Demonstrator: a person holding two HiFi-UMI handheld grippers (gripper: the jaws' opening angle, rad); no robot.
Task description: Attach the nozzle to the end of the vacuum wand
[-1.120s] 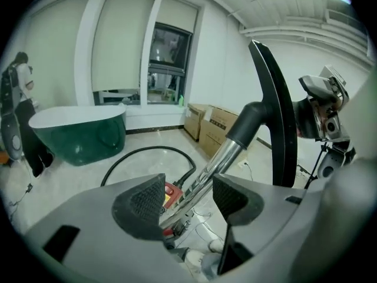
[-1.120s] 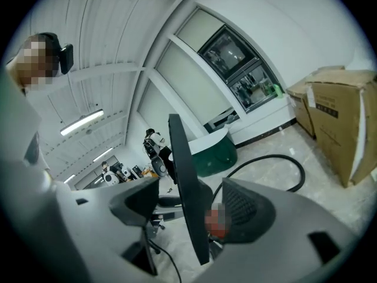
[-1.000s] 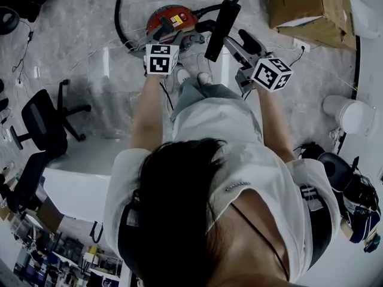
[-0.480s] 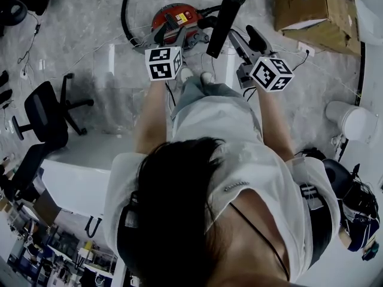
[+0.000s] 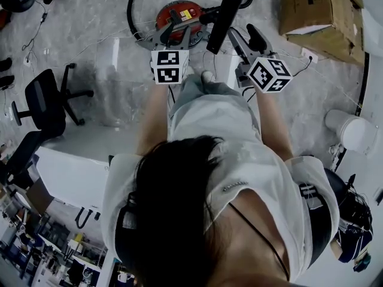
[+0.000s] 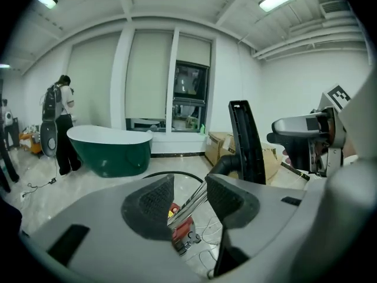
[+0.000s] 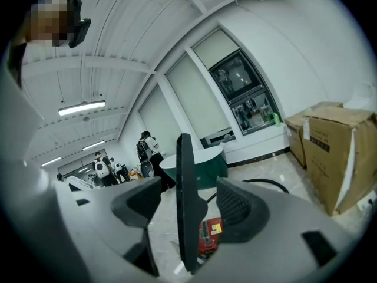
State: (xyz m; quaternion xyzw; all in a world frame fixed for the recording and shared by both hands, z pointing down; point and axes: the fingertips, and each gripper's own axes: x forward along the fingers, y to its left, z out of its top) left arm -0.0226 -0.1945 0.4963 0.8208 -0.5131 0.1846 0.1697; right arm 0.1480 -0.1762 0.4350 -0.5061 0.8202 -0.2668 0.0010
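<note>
Two parts were up, neither yet joined. My right gripper [image 7: 188, 190] clamped the black nozzle [image 7: 185, 158] upright. My left gripper [image 6: 189, 188] had just been closing, its jaws half-wide around the metal wand [image 6: 188, 209] without pinching it. Nozzle and wand sat apart, so aligning and pushing home remained, I judged. Beyond lay the red vacuum [image 5: 176, 18].

black nozzle [image 5: 224, 21] upright, silver wand [image 6: 189, 202] slanting beside it

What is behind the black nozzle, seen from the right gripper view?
A red vacuum canister on the floor, black hose curving beyond it. The black nozzle covers the canister's left part.
</note>
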